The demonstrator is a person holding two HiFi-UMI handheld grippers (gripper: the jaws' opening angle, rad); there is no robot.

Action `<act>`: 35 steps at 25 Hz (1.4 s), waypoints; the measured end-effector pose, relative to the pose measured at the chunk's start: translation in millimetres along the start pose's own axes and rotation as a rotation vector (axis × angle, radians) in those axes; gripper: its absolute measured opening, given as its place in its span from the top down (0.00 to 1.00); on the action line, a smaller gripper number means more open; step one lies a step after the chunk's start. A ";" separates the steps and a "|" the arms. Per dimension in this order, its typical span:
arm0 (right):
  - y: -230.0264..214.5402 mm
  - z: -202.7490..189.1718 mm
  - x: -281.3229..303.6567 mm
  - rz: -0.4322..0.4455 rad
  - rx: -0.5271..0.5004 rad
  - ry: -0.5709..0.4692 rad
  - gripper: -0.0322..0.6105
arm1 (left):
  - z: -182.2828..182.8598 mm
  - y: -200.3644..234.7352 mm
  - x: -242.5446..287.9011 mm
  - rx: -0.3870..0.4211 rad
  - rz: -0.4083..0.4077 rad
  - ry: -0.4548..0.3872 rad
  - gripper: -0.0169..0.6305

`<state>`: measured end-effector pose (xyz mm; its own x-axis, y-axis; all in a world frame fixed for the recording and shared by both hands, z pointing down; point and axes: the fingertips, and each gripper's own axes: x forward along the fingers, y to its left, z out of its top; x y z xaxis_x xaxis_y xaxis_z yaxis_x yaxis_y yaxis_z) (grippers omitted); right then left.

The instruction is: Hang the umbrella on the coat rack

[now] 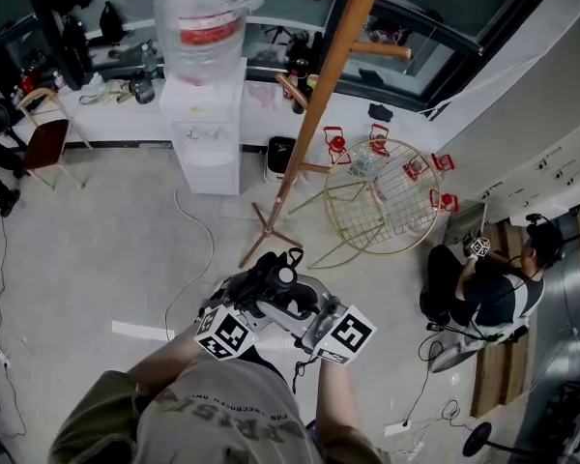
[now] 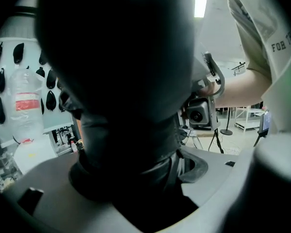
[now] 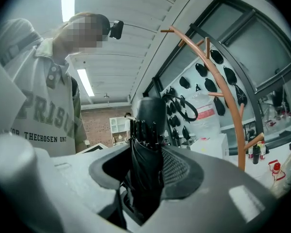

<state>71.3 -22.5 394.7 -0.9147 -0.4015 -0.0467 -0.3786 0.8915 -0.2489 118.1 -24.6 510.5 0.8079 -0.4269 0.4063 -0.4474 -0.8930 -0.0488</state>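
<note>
Right tongs (image 3: 148,174) around umbrella (image 3: 148,125) (black)

head: steeply down | gripper views: close-up | shared (head/right): coat rack (image 1: 329,75)

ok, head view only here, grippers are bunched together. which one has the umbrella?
Observer: Right gripper view: folded umbrella stands between the right gripper's jaws, pads against it.
Operator: And left?
Observer: Left gripper view: umbrella fills the left gripper's jaws too, blocking most of the view; can't tell if pads press.
Operator: What's cropped up top?
Observer: Right gripper view shows the rack with its top hook, bare, up and right of the umbrella.
</note>
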 end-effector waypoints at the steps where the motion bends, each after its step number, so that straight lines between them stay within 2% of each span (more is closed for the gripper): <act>1: -3.1 -2.2 1.8 -0.009 0.002 0.000 0.67 | -3.9 2.9 0.6 0.007 0.004 0.012 0.44; 3: -10.3 -6.5 6.2 -0.029 0.003 0.003 0.67 | -13.3 11.6 -0.9 0.008 0.018 0.037 0.33; 8: -32.6 -12.1 16.4 -0.084 0.021 -0.007 0.67 | -38.1 41.1 -13.1 -0.078 0.053 0.097 0.25; 14: -64.9 -24.5 27.1 -0.139 0.032 0.011 0.67 | -61.1 65.0 -28.8 -0.125 0.076 0.145 0.24; 23: -114.8 -58.7 44.2 -0.175 0.047 0.073 0.67 | -69.1 104.8 -46.1 -0.189 0.139 0.119 0.24; 29: -139.7 -92.0 55.1 -0.172 0.026 0.108 0.67 | -84.8 118.9 -38.3 -0.202 0.149 0.091 0.24; 35: -169.1 -131.4 65.8 -0.172 -0.014 0.131 0.67 | -123.4 128.1 -15.0 -0.211 0.144 0.093 0.24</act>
<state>56.6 -172.1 560.8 -0.8469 -0.5178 0.1213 -0.5314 0.8155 -0.2293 1.4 -115.0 610.8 0.6958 -0.5237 0.4916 -0.6329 -0.7706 0.0748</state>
